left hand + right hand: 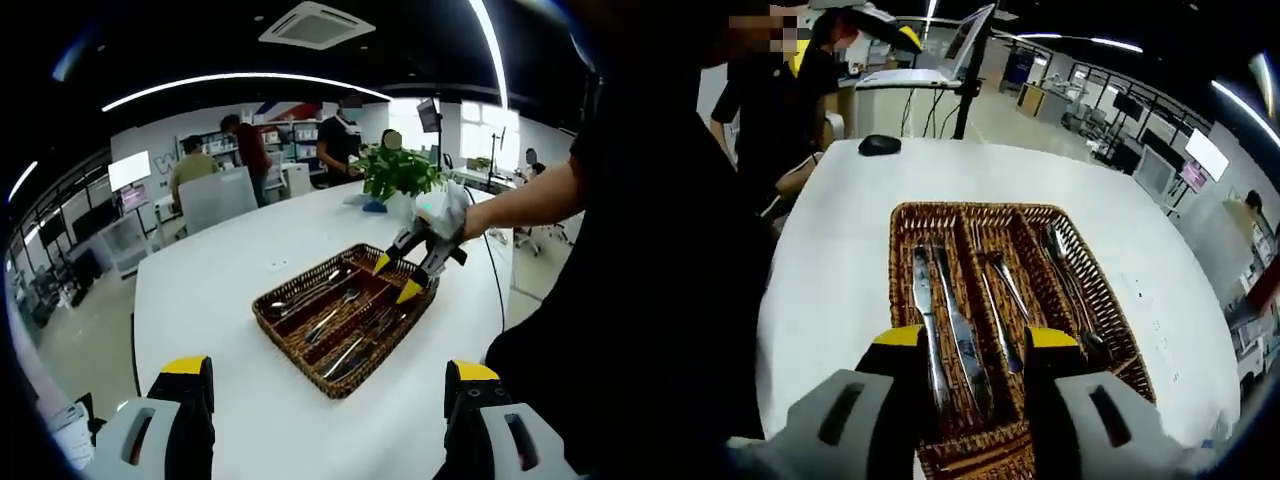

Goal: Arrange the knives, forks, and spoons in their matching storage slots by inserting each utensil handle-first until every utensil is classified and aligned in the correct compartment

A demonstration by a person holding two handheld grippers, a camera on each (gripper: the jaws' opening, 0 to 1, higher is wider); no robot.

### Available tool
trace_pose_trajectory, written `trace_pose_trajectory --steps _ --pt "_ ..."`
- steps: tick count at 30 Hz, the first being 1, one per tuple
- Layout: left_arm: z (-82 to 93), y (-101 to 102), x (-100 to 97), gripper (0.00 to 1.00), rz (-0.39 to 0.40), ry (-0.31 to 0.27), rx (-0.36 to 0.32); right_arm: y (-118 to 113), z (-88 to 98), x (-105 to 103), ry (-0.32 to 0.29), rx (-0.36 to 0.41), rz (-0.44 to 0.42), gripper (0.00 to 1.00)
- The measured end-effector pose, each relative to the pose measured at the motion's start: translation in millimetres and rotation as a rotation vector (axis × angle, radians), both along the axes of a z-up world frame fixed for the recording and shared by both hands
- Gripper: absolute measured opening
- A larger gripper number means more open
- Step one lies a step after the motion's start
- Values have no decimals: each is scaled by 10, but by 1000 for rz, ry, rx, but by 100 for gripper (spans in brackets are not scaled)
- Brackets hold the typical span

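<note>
A brown wicker cutlery tray (290, 350) lies on the white table (220, 290), split into three long slots. In the right gripper view the tray (940, 210) holds two knives (960, 335) in the left slot, forks (1002, 290) in the middle one and spoons (1072, 285) in the right one. My right gripper (976, 338) hovers open over the tray's near end, above the knives, with nothing held. In the left gripper view it hangs over the tray's far right corner (398, 278), held by a person's arm. My left gripper (328, 370) stands open, well short of the tray.
A potted green plant (400, 170) stands on the table beyond the tray. A black mouse (880, 145) lies at the table's far end, near a stand with a laptop (970, 45). A person in black (760, 110) stands to the left. Several people and desks are further back.
</note>
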State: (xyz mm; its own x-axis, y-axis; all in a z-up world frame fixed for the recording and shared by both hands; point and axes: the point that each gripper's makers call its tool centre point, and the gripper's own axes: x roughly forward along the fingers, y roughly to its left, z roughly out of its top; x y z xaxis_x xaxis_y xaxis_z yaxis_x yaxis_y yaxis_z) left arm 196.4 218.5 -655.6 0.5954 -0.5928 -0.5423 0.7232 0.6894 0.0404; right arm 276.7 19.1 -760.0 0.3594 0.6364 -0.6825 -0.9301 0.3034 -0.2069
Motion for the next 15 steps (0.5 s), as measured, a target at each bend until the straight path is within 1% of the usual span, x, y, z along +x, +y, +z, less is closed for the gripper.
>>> trace_pose_trajectory --steps 1,2,4,6,7,8,9,11,12,15 --pt "2 -16 11 100 -2 0 -5 -14 54 17 -5 17 -17 47" --pt "2 -21 16 100 -2 0 -7 -28 70 24 -5 21 -28 51" --pt "5 -56 60 100 -5 -6 -23 -102 180 25 6 49 -68 61" --pt "42 -85 98 100 -7 -32 -40 -165 208 32 13 54 -102 71" --pt "58 -95 128 100 0 -40 -61 -217 224 31 6 47 -115 74" --pt "60 -102 146 100 3 -37 -75 -249 240 35 -5 43 -126 77" --pt "56 -119 156 100 4 -30 -86 -293 271 35 -9 50 -146 81" --pt "33 -135 176 100 3 -28 -85 -340 313 8 1 72 -178 89" --pt "16 -151 180 100 -3 -26 -77 -370 339 -18 18 90 -199 92" --pt "-2 -178 190 100 -19 -38 -73 -501 426 -29 28 128 -274 99"
